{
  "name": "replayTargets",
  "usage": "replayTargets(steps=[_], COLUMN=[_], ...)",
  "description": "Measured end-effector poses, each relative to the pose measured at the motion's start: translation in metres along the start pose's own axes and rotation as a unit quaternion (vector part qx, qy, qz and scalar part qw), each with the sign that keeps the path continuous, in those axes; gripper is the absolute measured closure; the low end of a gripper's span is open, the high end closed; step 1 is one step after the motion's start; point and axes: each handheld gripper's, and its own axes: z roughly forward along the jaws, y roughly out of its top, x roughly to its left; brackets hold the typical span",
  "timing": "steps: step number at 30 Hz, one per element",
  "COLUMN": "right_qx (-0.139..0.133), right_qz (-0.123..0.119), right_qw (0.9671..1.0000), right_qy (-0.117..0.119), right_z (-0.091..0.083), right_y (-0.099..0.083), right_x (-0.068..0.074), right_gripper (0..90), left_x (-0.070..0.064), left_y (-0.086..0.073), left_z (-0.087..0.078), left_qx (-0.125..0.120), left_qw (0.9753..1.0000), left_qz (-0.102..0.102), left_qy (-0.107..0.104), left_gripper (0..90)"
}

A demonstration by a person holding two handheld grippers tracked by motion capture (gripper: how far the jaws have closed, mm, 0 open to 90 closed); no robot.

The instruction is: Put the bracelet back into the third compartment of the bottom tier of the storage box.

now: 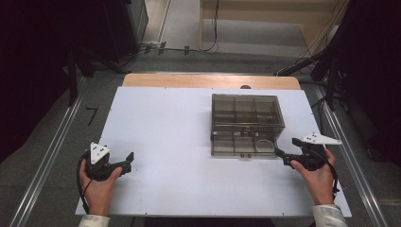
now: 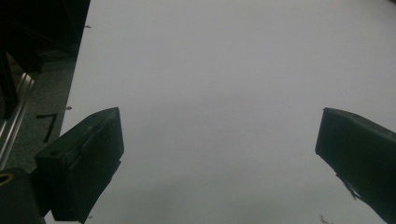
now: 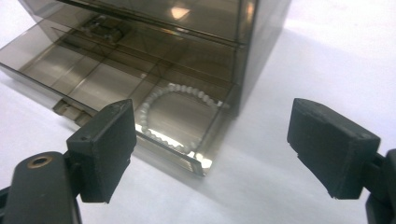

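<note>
Resting near the table's seven o'clock corner, the left gripper (image 1: 124,161) is sitting in the person's left hand (image 1: 97,182) on the white table (image 1: 161,123), its jaws standing wide apart with bare surface between them and nothing in their hold. In the left gripper view, the left gripper (image 2: 219,140) is looking over plain white tabletop, with the table's edge and a strip of dark floor (image 2: 42,102) lying toward ten o'clock.

Over by four o'clock on the table, the right gripper (image 1: 285,152) is being held in the person's right hand (image 1: 317,177), pointing toward the smoky transparent drawer box (image 1: 246,124), which is standing right of the table's centre, toward two o'clock. The right gripper's jaws are also spread wide and are gripping nothing; their tips are lying just beside the box's near right corner, and I cannot tell whether they are touching it.

In the right gripper view, the right gripper (image 3: 212,140) is facing the box's lower drawer (image 3: 116,79), which is standing pulled out toward the camera. A pale beaded bracelet (image 3: 180,116) is lying coiled in the drawer's corner compartment nearest the jaws, at about twelve o'clock from the gap between them.
</note>
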Motion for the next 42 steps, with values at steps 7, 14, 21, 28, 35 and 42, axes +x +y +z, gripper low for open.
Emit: replayTargets(steps=[7,14,21,28,35,42], right_qx=[0.001,-0.003,-0.005,-0.005,-0.009,-0.007], right_qz=[0.009,0.014,0.025,0.031,0.035,0.04], right_qw=[0.9999,0.9997,0.9992,0.9988,0.9982,0.9976], right_qy=[-0.008,-0.018,-0.032,-0.037,-0.048,-0.056], right_z=[-0.005,-0.011,-0.02,-0.026,-0.032,-0.038], right_y=[-0.006,-0.013,-0.022,-0.029,-0.033,-0.041], right_x=[-0.006,-0.011,-0.02,-0.025,-0.026,-0.027], right_gripper=[13.7,12.9,12.0,10.0,8.6,8.3], left_x=[0.0,0.0,0.0,0.0,0.0,0.0], left_y=[0.0,0.0,0.0,0.0,0.0,0.0], left_z=[0.0,0.0,0.0,0.0,-0.001,-0.001], left_qx=[0.0,0.0,0.0,0.001,-0.001,0.0], left_qw=[1.0,1.0,1.0,1.0,1.0,1.0], left_qz=[0.001,0.0,0.001,0.001,0.001,0.001], left_qy=[0.0,0.0,0.0,0.0,0.0,-0.001], left_gripper=[1.6,1.6,1.6,1.6,1.6,1.6])
